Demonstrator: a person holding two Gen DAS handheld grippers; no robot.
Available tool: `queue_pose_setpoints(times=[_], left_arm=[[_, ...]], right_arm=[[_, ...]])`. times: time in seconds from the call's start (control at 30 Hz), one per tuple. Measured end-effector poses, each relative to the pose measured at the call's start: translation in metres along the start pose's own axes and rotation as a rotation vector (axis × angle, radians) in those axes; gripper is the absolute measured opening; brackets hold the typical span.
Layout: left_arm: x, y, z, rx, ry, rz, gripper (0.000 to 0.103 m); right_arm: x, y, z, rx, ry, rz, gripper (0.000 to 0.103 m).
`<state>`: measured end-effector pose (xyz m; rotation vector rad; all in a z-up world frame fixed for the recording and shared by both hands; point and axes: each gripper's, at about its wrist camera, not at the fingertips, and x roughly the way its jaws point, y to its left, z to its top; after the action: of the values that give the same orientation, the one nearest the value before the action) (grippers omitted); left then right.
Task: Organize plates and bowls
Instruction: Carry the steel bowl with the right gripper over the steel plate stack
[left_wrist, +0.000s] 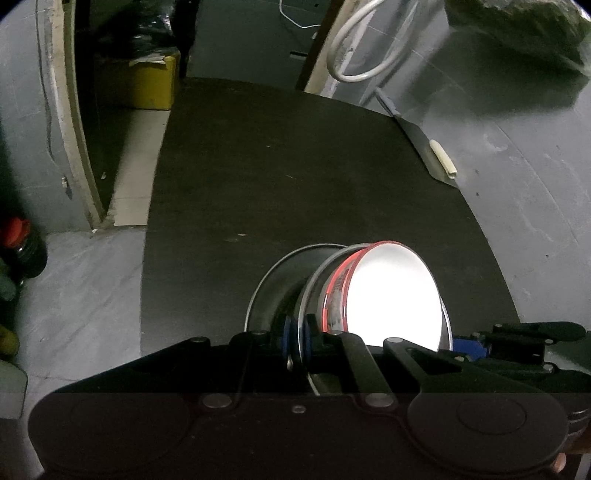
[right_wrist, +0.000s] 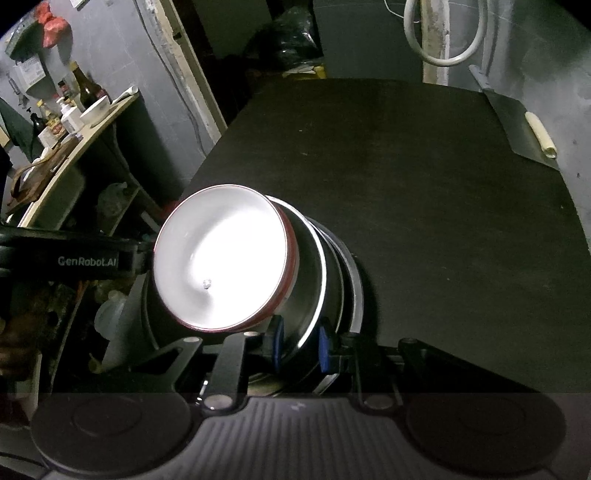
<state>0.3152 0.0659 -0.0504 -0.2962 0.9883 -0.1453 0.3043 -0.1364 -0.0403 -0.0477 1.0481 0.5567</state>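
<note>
A white bowl with a red rim (left_wrist: 391, 295) sits nested in a steel bowl (left_wrist: 314, 291), which rests on a steel plate (left_wrist: 266, 284); the stack is held tilted on edge over the black table (left_wrist: 295, 166). My left gripper (left_wrist: 299, 332) is shut on the rims of the steel bowl and plate. In the right wrist view the same white bowl (right_wrist: 221, 258), steel bowl (right_wrist: 314, 273) and plate (right_wrist: 354, 280) show. My right gripper (right_wrist: 299, 347) has its blue pads around the steel bowl's rim, shut on it. The left gripper's body (right_wrist: 74, 258) shows at left.
A dustpan with a rolled paper (left_wrist: 439, 155) lies at the table's right edge. A white hose (left_wrist: 362, 48) hangs behind. A yellow box (left_wrist: 151, 85) sits on the floor at back left. A shelf with bottles and a bowl (right_wrist: 74, 110) stands at left.
</note>
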Motion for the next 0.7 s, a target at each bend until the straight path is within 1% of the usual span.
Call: queue_pose_setpoints(times=[0.33,0.7], left_arm=[[0.003,-0.01,-0.002,0.021,0.012,-0.023,0.007],[0.003,-0.016,-0.004,0.032,0.011,0.0,0.007]], right_arm=[[-0.009,-0.007,-0.007,0.023,0.002,-0.037,0.022],[-0.01,-0.005,-0.008,0.025,-0.006,-0.054,0.022]])
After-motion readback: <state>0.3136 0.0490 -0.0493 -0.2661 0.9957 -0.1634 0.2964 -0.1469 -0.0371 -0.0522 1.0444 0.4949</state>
